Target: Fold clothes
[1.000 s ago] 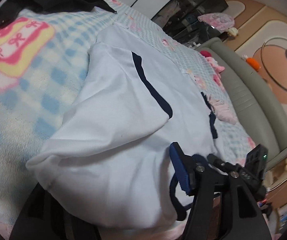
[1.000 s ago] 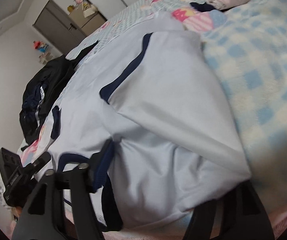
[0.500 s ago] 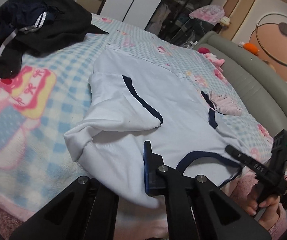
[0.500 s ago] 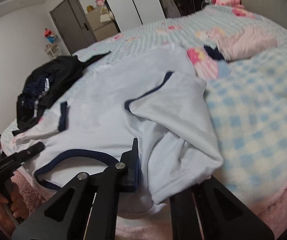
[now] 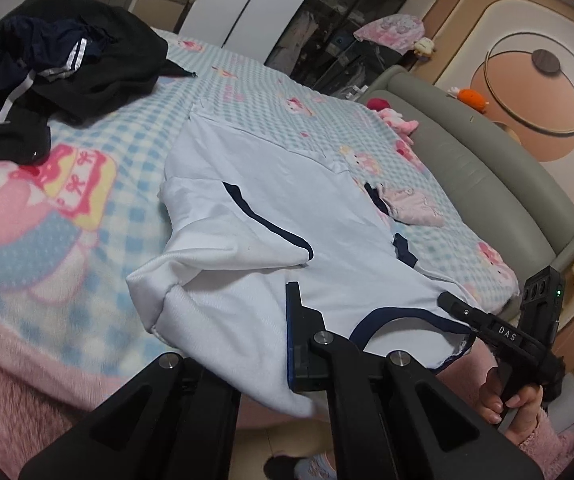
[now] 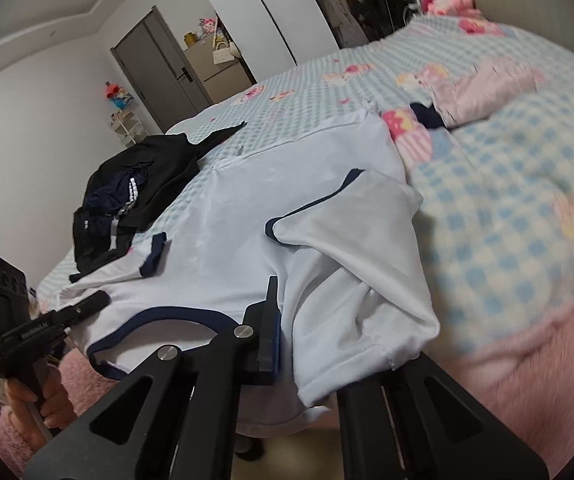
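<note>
A white T-shirt with navy trim [image 5: 271, 216] lies on the bed, collar end at the near edge and both sleeves folded inward; it also shows in the right wrist view [image 6: 271, 216]. My left gripper [image 5: 243, 344] is open, its fingers spread either side of the shirt's left shoulder, which hangs over the bed edge. My right gripper [image 6: 319, 344] is open the same way around the right shoulder. Each gripper shows in the other's view, the right one [image 5: 499, 336] and the left one [image 6: 35, 332], beside the navy collar [image 5: 387, 316].
A pile of black clothes [image 5: 59, 60] lies at the far left of the checked blue blanket [image 5: 87, 208]. A small pink garment [image 5: 415, 208] lies to the right of the shirt. A grey padded headboard [image 5: 487, 184] runs along the right. A pink fleece bed edge [image 6: 527, 380] is nearest.
Both grippers have pulled back toward the near bed edge and away from the shirt. The shirt's shoulders, earlier bunched close to the cameras, now lie loose between the open fingers.
</note>
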